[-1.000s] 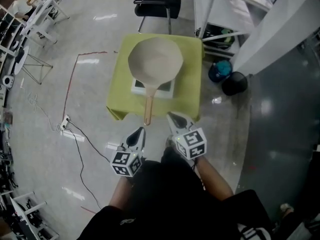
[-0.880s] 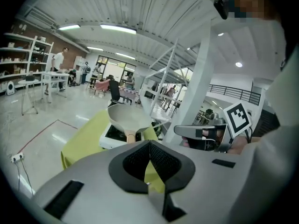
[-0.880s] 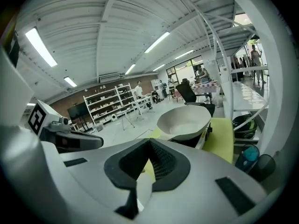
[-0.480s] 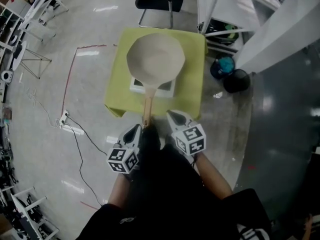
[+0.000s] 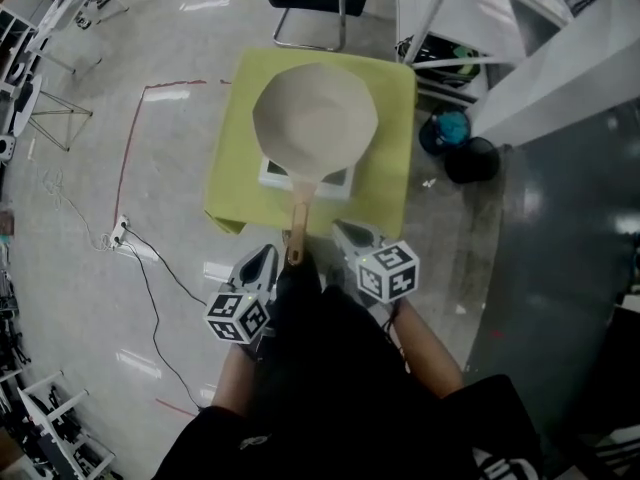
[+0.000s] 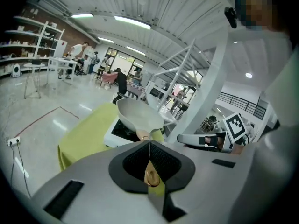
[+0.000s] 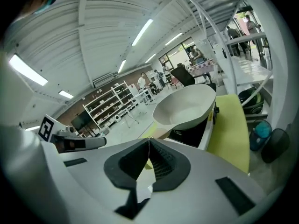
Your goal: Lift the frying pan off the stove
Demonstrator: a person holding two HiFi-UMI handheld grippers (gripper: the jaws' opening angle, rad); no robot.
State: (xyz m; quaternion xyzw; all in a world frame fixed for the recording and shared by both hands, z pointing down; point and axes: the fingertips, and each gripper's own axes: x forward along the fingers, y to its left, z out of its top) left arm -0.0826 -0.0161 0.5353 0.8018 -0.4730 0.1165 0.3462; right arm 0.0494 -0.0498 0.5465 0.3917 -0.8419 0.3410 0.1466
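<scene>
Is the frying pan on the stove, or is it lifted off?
On the stove. The frying pan sits flat on the white stove, which stands on the green-covered table.

Black top [image 5: 330, 388]; left tool [image 5: 271, 253] and right tool [image 5: 341, 227] carry marker cubes [image 5: 238, 318].

One frying pan [image 5: 315, 118]; one stove [image 5: 341, 179]; two grippers [image 5: 268, 254] [image 5: 343, 232].

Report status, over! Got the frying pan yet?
Left gripper shut, empty. Right gripper shut, empty. Frying pan on the stove, handle ungrasped between them. Path clear.
</scene>
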